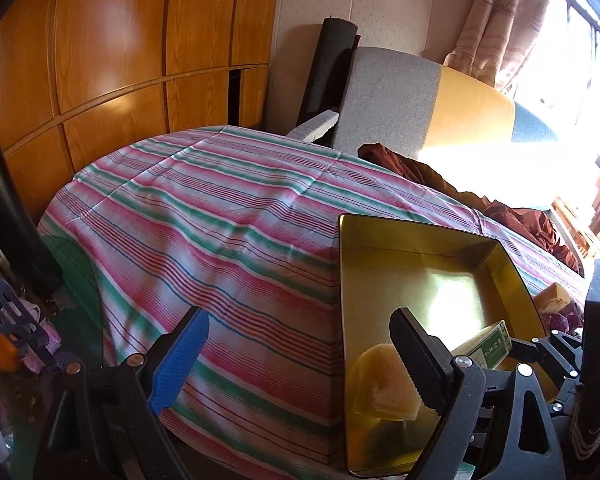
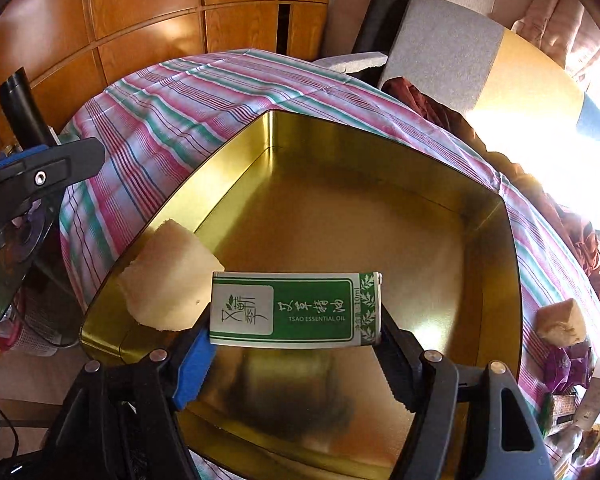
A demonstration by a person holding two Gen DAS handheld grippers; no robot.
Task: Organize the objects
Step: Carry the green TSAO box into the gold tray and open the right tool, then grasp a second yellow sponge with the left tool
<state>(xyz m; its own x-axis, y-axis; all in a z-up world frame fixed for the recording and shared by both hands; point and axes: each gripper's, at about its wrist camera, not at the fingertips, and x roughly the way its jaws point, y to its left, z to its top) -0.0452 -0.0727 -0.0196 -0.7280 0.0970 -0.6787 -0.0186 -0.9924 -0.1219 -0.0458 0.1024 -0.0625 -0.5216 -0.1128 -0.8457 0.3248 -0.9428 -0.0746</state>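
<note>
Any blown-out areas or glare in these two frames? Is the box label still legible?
Left wrist view: window at upper right is blown out, and a bright reflection washes the gold tin floor. Right wrist view: overexposed patch at right, fisheye bending of the striped cloth, yet the essential oil box in the right tongs reads sharply.

Blown-out window (image 1: 580, 60) glare right; fisheye edges warped.

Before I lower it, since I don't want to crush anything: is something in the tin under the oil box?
Nothing visible. The right claw holds the oil box over bare floor of the tin. The only thing inside is a sponge piece, off to the left against the tin's left wall, beside the box, not beneath it.
</note>
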